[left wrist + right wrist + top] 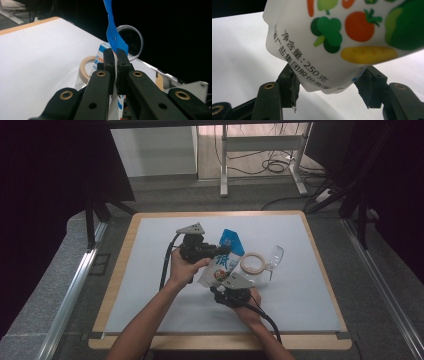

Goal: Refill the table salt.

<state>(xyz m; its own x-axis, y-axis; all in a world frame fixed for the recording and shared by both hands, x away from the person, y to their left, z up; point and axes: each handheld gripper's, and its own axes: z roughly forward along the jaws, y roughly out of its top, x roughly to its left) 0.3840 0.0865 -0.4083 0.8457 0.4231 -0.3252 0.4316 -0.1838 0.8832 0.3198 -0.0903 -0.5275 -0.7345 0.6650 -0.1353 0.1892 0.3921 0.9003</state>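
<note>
High view: a white plastic pouch with a blue top and printed vegetables [223, 262] sits at the centre of the white-covered table [150, 270], held up between both tools. The left gripper [216, 251] pinches it from nine o'clock near the blue top; the right gripper [219, 292] comes at its bottom end from six o'clock. A beige tape ring [253, 263] lies just beside the pouch at three o'clock, touching a clear plastic spoon-like piece [275, 256].

Left gripper view: the jaws are clamped narrow on the pouch's blue top edge [115, 37].

Right gripper view: the jaws stand wide on either side of the pouch's bottom corner [332, 50] (not gripping yet).

The step in hand looks like securing the pouch at both ends; next, the right jaws should close on that corner.
</note>
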